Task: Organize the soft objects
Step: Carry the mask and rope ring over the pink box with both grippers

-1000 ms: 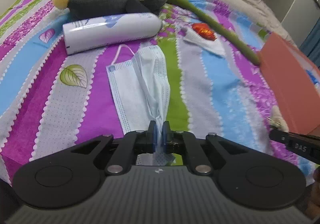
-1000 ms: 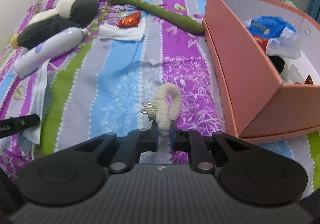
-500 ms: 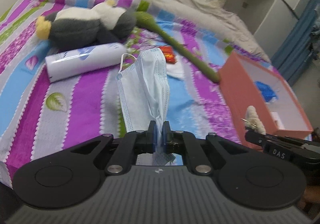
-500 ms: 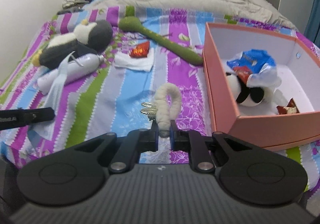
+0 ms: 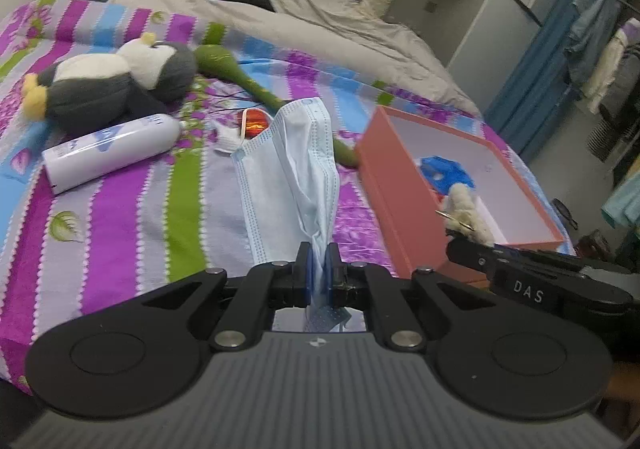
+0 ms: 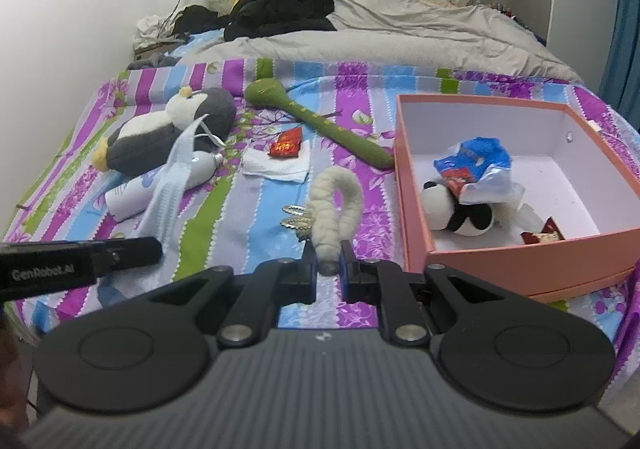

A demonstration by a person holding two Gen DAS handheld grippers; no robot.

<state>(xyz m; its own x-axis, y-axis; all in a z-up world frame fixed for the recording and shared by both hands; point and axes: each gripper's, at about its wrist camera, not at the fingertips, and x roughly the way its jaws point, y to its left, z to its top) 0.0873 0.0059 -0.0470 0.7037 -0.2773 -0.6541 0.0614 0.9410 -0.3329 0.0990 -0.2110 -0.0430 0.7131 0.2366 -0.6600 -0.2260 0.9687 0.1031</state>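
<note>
Both grippers up off the bed (image 6: 248,185) since a second ago. Left gripper (image 5: 319,263) jaws clamp mask (image 5: 292,169); right gripper (image 6: 328,267) jaws clamp fuzzy loop (image 6: 334,201). Both hang beside box (image 6: 416,209).

"DAS" on right claw (image 5: 464,241); "GenRobot.AI" on left claw (image 6: 156,249)

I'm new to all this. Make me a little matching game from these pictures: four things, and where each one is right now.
Things:
1. face mask
2. fluffy white loop
3. panda toy
4. penguin plush

Places:
A. inside the pink box
B. in the right gripper
C. lying on the striped bedspread
D. in the left gripper

Pairs: 1-D, 2-B, 3-A, 4-C
</note>
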